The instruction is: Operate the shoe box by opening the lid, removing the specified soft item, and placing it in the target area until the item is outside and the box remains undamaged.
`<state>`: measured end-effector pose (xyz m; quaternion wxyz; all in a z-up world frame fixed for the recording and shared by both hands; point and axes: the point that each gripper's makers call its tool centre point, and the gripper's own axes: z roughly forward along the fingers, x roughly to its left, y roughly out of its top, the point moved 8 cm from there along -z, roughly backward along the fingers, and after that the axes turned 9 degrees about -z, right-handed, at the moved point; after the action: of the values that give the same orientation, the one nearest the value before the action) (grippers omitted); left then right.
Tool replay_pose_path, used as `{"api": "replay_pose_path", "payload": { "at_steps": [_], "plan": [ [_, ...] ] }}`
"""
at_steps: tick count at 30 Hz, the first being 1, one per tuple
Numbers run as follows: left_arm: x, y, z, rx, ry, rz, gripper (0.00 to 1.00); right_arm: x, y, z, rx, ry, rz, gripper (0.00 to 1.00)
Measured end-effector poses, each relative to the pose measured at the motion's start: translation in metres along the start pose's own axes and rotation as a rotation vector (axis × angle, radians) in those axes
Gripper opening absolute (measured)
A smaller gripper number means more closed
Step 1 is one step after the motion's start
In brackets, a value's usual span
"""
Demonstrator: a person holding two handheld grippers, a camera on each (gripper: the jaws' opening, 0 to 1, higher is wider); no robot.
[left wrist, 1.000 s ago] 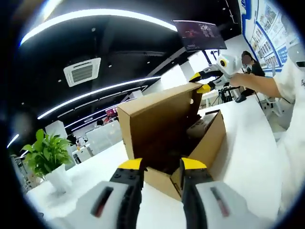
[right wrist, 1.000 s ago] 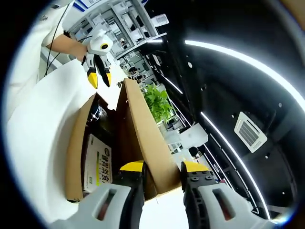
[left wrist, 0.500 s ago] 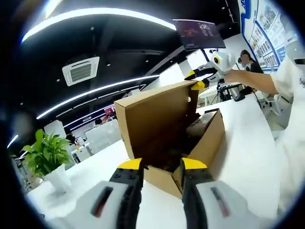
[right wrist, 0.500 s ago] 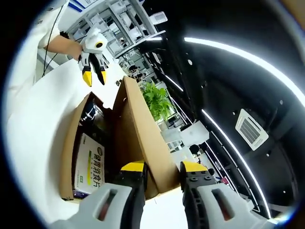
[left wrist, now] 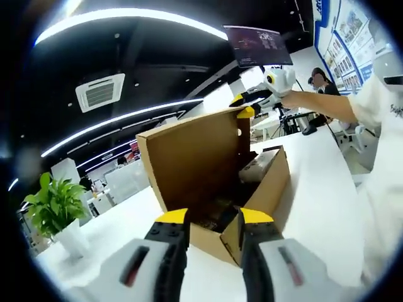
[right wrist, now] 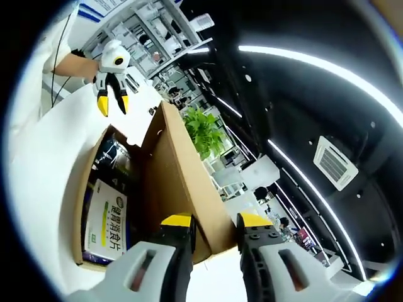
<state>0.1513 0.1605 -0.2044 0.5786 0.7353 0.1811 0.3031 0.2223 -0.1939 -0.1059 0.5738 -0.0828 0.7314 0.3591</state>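
Cardboard shoe box (left wrist: 208, 170) sits open on the white worktop (left wrist: 315, 189), lid (right wrist: 182, 182) upright and pinched at its edge by the right hand-held gripper (right wrist: 211, 221), while the left hand-held gripper (left wrist: 211, 217) hovers spread near the box's corner.

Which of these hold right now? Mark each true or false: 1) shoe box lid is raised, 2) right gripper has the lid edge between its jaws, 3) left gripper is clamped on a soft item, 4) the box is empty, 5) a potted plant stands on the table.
1) True: the lid of the shoe box stands raised.
2) True: the right gripper straddles the lid edge.
3) False: the left gripper is open, holding nothing.
4) False: a printed packet and dark items lie inside.
5) True: potted plant on the white table.
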Motion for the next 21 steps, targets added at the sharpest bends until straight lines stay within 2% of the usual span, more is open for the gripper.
{"api": "replay_pose_path", "payload": {
  "at_steps": [7, 12, 21],
  "plan": [
    [0.002, 0.003, 0.002, 0.033, -0.015, 0.017, 0.31, -0.008, -0.003, 0.006, -0.002, 0.032, 0.032, 0.25],
    [0.002, 0.006, 0.001, 0.037, -0.017, 0.025, 0.31, -0.017, -0.008, 0.015, -0.001, 0.039, 0.061, 0.24],
    [0.001, 0.01, 0.004, 0.069, -0.043, 0.05, 0.31, -0.031, -0.021, 0.033, -0.009, 0.009, 0.149, 0.22]
  ]
}}
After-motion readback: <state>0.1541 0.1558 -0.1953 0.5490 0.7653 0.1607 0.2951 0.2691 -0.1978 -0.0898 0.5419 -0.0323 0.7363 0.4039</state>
